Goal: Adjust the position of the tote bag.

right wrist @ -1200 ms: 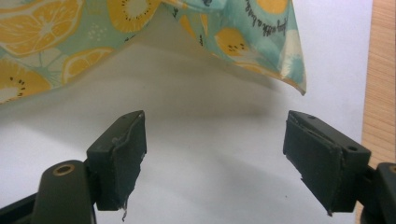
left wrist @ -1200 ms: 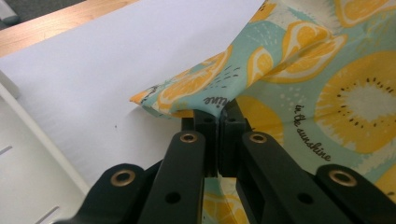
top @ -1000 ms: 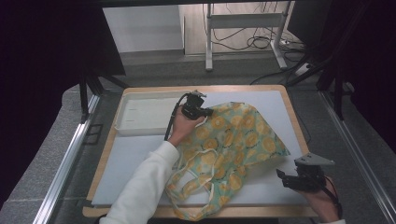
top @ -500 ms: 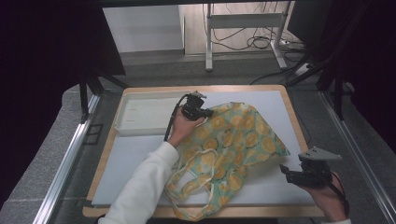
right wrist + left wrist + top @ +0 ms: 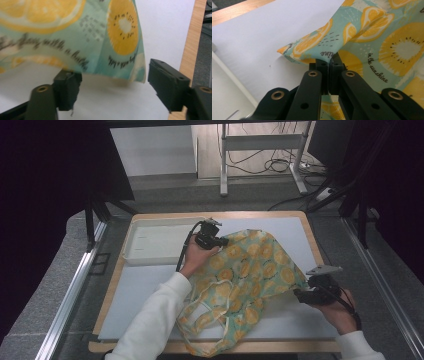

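Observation:
A cloth bag (image 5: 250,280) printed with orange and kiwi slices lies spread on the white mat (image 5: 145,290). My left gripper (image 5: 220,241) is shut on the bag's far left corner; in the left gripper view the cloth (image 5: 387,45) is pinched at the tips of the left gripper (image 5: 329,61). My right gripper (image 5: 300,295) is at the bag's right corner. In the right gripper view the bag's edge (image 5: 75,30) hangs between the jaws of the right gripper (image 5: 113,85). Those jaws have just been closing, and the fingers (image 5: 165,82) stand clear of the cloth.
A shallow white tray (image 5: 150,247) sits at the mat's far left, just beside my left hand. The wooden table edge (image 5: 312,240) runs close on the right of my right hand. The bag's handles (image 5: 200,320) trail toward the near edge.
My right gripper has shifted a little up the table to the bag's right corner, and its jaws have narrowed around the cloth edge. The left hand has stayed still.

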Motion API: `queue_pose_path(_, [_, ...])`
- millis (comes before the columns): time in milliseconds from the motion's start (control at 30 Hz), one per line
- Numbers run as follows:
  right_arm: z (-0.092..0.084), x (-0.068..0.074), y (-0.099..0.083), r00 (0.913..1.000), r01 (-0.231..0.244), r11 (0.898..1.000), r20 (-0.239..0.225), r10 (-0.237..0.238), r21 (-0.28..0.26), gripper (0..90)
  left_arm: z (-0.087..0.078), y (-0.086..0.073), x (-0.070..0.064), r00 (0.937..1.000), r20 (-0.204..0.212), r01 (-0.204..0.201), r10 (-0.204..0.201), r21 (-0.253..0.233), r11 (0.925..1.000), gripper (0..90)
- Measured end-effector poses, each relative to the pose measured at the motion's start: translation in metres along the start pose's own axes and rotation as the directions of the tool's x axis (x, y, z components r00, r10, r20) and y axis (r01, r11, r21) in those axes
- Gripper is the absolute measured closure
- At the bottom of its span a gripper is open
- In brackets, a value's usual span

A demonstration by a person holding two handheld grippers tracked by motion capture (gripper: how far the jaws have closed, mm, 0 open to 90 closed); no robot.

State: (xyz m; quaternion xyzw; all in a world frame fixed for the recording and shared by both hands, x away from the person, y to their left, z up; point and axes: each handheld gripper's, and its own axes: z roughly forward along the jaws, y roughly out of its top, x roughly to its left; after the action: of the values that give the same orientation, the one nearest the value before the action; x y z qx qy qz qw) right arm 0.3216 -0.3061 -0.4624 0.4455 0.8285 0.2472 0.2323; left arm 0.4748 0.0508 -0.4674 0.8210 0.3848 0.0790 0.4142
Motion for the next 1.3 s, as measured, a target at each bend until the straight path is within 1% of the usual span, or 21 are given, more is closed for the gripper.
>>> queue_pose_path(33, [0.002, 0.000, 0.001, 1.0000, 0.003, 1.000, -0.003, -0.003, 0.003, 36.7, 0.000, 0.000, 0.000, 1.0000, 0.001, 0.000, 0.000, 0.001, 1.0000, 89.5])
queue_pose_path(100, [0.006, -0.002, 0.004, 0.9997, 0.007, 1.000, -0.024, -0.007, 0.008, 45.6, 0.000, 0.000, 0.001, 1.0000, 0.004, -0.002, 0.002, 0.000, 1.0000, 89.5])
queue_pose_path(167, [0.009, -0.003, 0.006, 0.9993, 0.005, 1.000, -0.036, -0.005, 0.009, 58.7, 0.000, -0.001, 0.001, 1.0000, 0.005, -0.002, 0.002, 0.000, 1.0000, 89.5])
queue_pose_path(200, [0.011, -0.004, 0.008, 0.9985, 0.003, 1.000, -0.055, -0.002, 0.012, 66.0, 0.000, -0.001, 0.001, 1.0000, 0.006, -0.002, 0.002, 0.000, 1.0000, 89.5])
queue_pose_path(233, [0.013, -0.005, 0.010, 0.9975, -0.005, 1.000, -0.070, 0.006, 0.012, 71.5, -0.001, -0.001, 0.001, 1.0000, 0.006, -0.002, 0.002, 0.000, 1.0000, 89.6])
queue_pose_path(267, [0.014, -0.006, 0.011, 0.9971, -0.011, 1.000, -0.076, 0.011, 0.011, 76.9, -0.001, -0.001, 0.001, 1.0000, 0.007, -0.001, 0.001, 0.000, 1.0000, 89.6])
queue_pose_path(300, [0.015, -0.007, 0.012, 0.9971, -0.009, 1.000, -0.075, 0.010, 0.011, 81.0, -0.001, -0.001, 0.001, 1.0000, 0.007, 0.000, 0.000, 0.000, 1.0000, 89.6])
queue_pose_path(333, [0.015, -0.007, 0.012, 0.9971, -0.009, 1.000, -0.075, 0.010, 0.011, 81.0, -0.001, -0.001, 0.001, 1.0000, 0.007, 0.000, 0.000, 0.000, 1.0000, 89.6])
queue_pose_path(367, [0.017, -0.008, 0.014, 0.9971, -0.008, 1.000, -0.075, 0.008, 0.007, 86.7, -0.002, -0.002, 0.001, 0.9999, 0.010, -0.001, 0.001, 0.000, 1.0000, 89.5])
queue_pose_path(600, [0.017, -0.012, 0.017, 0.9971, -0.010, 1.000, -0.076, 0.010, 0.004, 88.6, -0.004, -0.005, 0.004, 0.9997, 0.020, 0.011, -0.011, -0.004, 0.9999, 89.6])
queue_pose_path(733, [0.017, -0.015, 0.016, 0.9968, -0.019, 1.000, -0.077, 0.019, 0.001, 88.7, -0.006, -0.006, 0.005, 0.9997, 0.025, 0.006, -0.006, 0.002, 1.0000, 89.7])
queue_pose_path(767, [0.017, -0.015, 0.016, 0.9968, -0.019, 1.000, -0.077, 0.019, 0.001, 88.7, -0.006, -0.006, 0.004, 0.9995, 0.028, 0.012, -0.012, -0.003, 0.9999, 89.7])
queue_pose_path(833, [0.017, -0.017, 0.017, 0.9967, -0.023, 1.000, -0.078, 0.023, -0.002, 88.7, -0.008, -0.006, 0.005, 0.9996, 0.029, 0.002, -0.002, 0.001, 1.0000, 89.7])
queue_pose_path(900, [0.016, -0.018, 0.018, 0.9963, -0.028, 1.000, -0.082, 0.027, -0.004, 88.8, -0.010, -0.007, 0.004, 0.9994, 0.034, 0.008, -0.008, -0.004, 1.0000, 89.7])
queue_pose_path(1167, [0.018, -0.023, 0.023, 0.9968, -0.029, 1.000, -0.074, 0.028, -0.008, 88.8, -0.018, -0.010, 0.003, 0.9990, 0.044, -0.002, 0.003, -0.003, 1.0000, 89.8])
queue_pose_path(1200, [0.018, -0.024, 0.025, 0.9968, -0.032, 0.999, -0.074, 0.031, -0.008, 88.9, -0.020, -0.011, 0.003, 0.9988, 0.048, -0.012, 0.012, 0.000, 0.9999, 89.8])
queue_pose_path(1267, [0.018, -0.025, 0.026, 0.9966, -0.033, 0.999, -0.075, 0.032, -0.010, 88.9, -0.020, -0.011, 0.002, 0.9986, 0.052, -0.005, 0.006, -0.004, 1.0000, 89.9])
queue_pose_path(1300, [0.018, -0.027, 0.027, 0.9965, -0.034, 0.999, -0.077, 0.033, -0.008, 88.8, -0.022, -0.011, 0.002, 0.9985, 0.053, -0.013, 0.013, 0.000, 0.9999, 89.9])
